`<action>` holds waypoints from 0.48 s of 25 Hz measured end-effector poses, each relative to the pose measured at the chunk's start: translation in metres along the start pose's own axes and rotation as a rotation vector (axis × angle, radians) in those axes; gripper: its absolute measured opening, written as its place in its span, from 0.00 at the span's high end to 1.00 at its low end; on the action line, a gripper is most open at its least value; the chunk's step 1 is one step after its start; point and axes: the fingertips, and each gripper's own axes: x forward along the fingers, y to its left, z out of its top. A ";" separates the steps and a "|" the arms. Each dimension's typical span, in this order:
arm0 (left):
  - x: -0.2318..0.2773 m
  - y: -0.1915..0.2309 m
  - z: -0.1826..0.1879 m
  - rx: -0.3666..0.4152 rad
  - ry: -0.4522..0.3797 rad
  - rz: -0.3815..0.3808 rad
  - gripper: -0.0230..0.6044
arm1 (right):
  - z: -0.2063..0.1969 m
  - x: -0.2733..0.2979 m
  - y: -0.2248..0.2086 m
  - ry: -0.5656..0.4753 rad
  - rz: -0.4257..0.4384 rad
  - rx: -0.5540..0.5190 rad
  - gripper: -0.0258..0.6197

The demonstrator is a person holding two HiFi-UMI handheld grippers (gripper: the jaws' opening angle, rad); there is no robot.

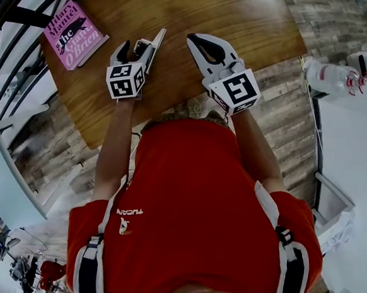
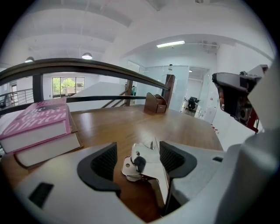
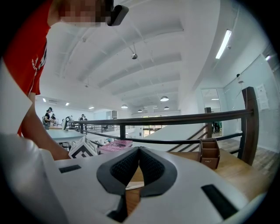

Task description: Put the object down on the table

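Note:
A small shiny metal clip (image 2: 146,168) stands between the jaws of my left gripper (image 2: 138,159), low over the wooden table (image 2: 131,124). The clip lies close against the right pad (image 2: 173,157); the left pad (image 2: 103,164) is clear of it, so the jaws stand open. In the head view the left gripper (image 1: 139,44) hovers over the table (image 1: 200,11) with the clip (image 1: 143,45) between its fingers. My right gripper (image 1: 195,39) is beside it to the right, shut and empty, and its pads meet in the right gripper view (image 3: 139,168).
A pink book (image 1: 74,34) lies at the table's left end, on top of a second book (image 2: 48,151). A wooden desk organiser (image 2: 156,103) stands at the far edge by a dark railing (image 2: 109,68). A white surface with bottles (image 1: 331,78) is to the right.

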 end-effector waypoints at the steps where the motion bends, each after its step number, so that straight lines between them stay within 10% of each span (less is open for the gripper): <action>1: -0.003 -0.001 0.004 -0.002 -0.017 -0.003 0.49 | 0.001 0.000 0.000 -0.002 0.002 0.001 0.92; 7: -0.038 -0.019 0.049 -0.013 -0.211 -0.068 0.52 | 0.009 0.001 0.004 -0.031 0.019 0.030 0.92; 12: -0.094 -0.039 0.099 -0.008 -0.437 -0.096 0.79 | 0.023 -0.006 0.012 -0.083 0.051 0.072 0.92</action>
